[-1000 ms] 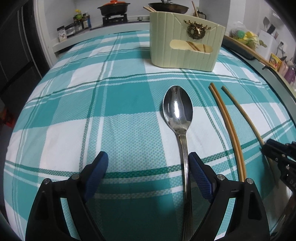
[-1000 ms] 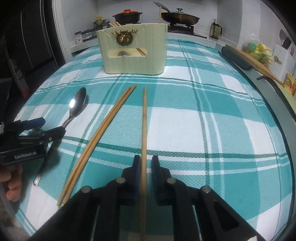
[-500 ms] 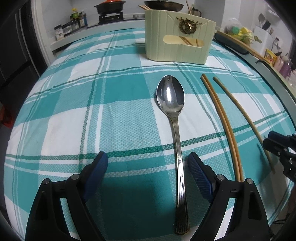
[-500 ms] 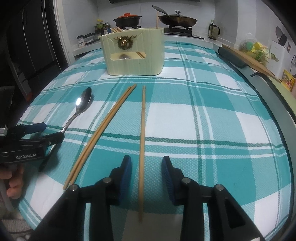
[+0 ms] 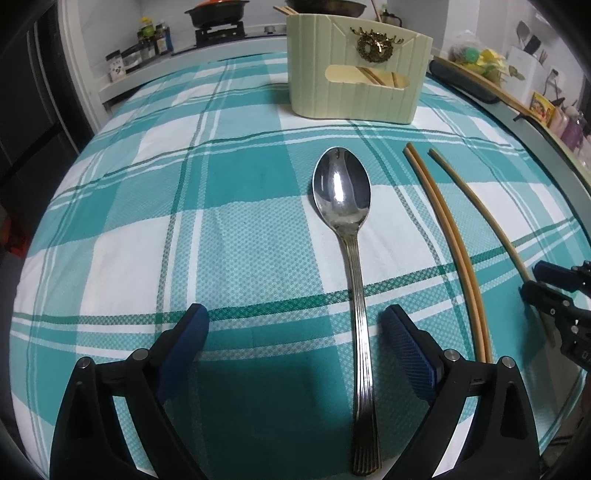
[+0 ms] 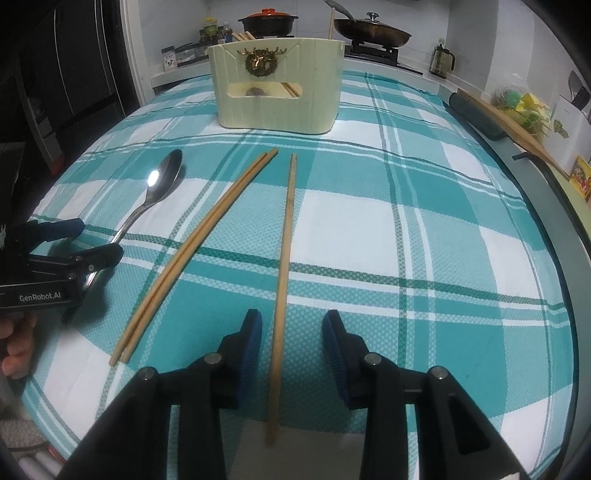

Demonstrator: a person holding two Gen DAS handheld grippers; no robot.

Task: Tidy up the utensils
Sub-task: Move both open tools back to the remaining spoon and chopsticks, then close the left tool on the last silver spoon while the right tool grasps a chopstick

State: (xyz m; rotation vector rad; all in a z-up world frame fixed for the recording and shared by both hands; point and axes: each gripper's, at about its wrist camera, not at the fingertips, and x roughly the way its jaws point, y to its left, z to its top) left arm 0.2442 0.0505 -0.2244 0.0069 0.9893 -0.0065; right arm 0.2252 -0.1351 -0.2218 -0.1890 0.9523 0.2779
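Observation:
A metal spoon lies on the teal plaid cloth, its handle between the open jaws of my left gripper, nearer the right finger. It also shows in the right wrist view. A pair of chopsticks lies right of it. A single chopstick lies between the open jaws of my right gripper, untouched. A cream utensil holder with a brass emblem stands at the far side and holds chopsticks and a spoon. The holder shows in the left wrist view too.
The table's near edge runs just under both grippers. A stove with a red-lidded pot and a pan stands behind the table. A wooden board and small items line the counter on the right. My left gripper shows in the right wrist view.
My right gripper has opened, let go of the single chopstick and drawn back. My left gripper has pulled back along the spoon, so the whole handle now shows.

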